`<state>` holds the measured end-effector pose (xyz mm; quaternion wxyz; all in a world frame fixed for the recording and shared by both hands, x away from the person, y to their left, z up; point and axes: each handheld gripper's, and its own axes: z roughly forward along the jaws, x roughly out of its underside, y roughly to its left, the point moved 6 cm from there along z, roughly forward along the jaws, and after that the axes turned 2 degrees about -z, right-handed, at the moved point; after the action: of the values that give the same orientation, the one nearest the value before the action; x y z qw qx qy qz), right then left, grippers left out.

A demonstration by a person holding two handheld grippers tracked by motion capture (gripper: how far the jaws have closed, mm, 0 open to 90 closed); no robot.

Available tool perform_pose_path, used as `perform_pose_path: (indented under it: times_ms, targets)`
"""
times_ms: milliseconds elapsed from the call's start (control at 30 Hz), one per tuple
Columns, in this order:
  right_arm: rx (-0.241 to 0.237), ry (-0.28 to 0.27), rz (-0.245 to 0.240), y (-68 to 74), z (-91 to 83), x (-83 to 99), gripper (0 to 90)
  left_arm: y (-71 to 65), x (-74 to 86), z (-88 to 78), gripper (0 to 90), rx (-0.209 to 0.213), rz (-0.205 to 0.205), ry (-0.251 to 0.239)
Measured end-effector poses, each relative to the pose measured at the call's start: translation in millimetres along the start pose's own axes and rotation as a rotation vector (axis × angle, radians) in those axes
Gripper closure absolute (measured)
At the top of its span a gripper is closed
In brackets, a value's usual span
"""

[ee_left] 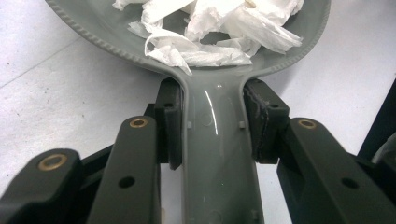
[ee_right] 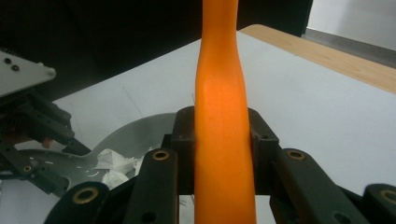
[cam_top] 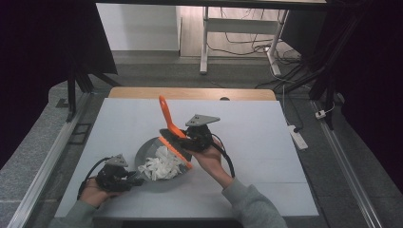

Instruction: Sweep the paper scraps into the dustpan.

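A grey dustpan (cam_top: 142, 153) lies on the white table, loaded with torn white paper scraps (cam_top: 164, 165). My left gripper (cam_top: 135, 180) is shut on the dustpan's handle (ee_left: 217, 154); both pads press its sides, just below the pan's rim (ee_left: 93, 32) and the paper scraps (ee_left: 210, 32). My right gripper (cam_top: 186, 137) is shut on an orange brush handle (cam_top: 166, 116) that slants up and away. The brush head (cam_top: 177, 148) hangs over the pan's right edge. In the right gripper view the orange handle (ee_right: 219, 93) rises between the pads, with the dustpan (ee_right: 126, 135) and left gripper (ee_right: 32, 135) at left.
The white tabletop (cam_top: 256, 142) has a wooden strip (cam_top: 190, 92) along its far edge. Metal rails run down both sides of the table. A power strip (cam_top: 298, 137) and cables lie on the floor at right, and a desk leg (cam_top: 205, 42) stands beyond.
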<state>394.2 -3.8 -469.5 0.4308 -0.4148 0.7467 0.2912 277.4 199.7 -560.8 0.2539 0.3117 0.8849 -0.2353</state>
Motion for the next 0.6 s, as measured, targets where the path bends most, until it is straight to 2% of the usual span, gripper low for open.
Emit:
perform_pose_path:
  times_ms: [400, 600]
  targets:
    - [0.038, -0.011, 0.034, -19.3, -19.2, 2.2, 69.8, 2.7, -1.3, -3.1, 61.5, -0.018, -0.012, -0.026]
    - [0.050, -0.010, 0.044, -25.9, -28.5, 5.6, 69.9, 4.9, -1.7, -4.7, 61.5, -0.030, -0.031, -0.041]
